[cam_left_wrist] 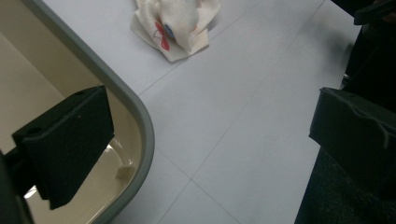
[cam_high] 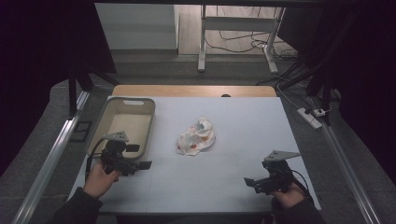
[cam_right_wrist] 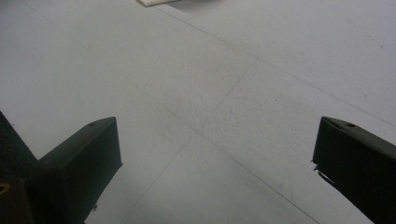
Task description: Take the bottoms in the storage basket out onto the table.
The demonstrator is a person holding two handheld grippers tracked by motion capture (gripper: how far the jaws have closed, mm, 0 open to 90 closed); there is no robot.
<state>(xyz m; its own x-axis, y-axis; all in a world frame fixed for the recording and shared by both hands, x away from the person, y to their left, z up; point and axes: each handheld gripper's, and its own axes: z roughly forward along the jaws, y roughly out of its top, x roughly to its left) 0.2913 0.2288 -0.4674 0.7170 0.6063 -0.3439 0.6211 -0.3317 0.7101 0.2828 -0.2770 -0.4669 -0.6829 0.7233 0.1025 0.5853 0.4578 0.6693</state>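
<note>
A crumpled white cloth with red and blue print lies near the middle of the grey table mat; the left gripper view has the cloth at its top. A beige bin with a grey rim stands at the left. My left gripper hovers by the bin's near right corner, open and holding nothing; in its own view the left gripper has one jaw over the bin rim. My right gripper is at the front right, open over bare mat, and its own view shows the right gripper with jaws wide apart.
The mat covers a wooden table whose far edge shows. Metal rails run along both sides. A desk frame and cables lie on the floor beyond, with a power strip at the right.
</note>
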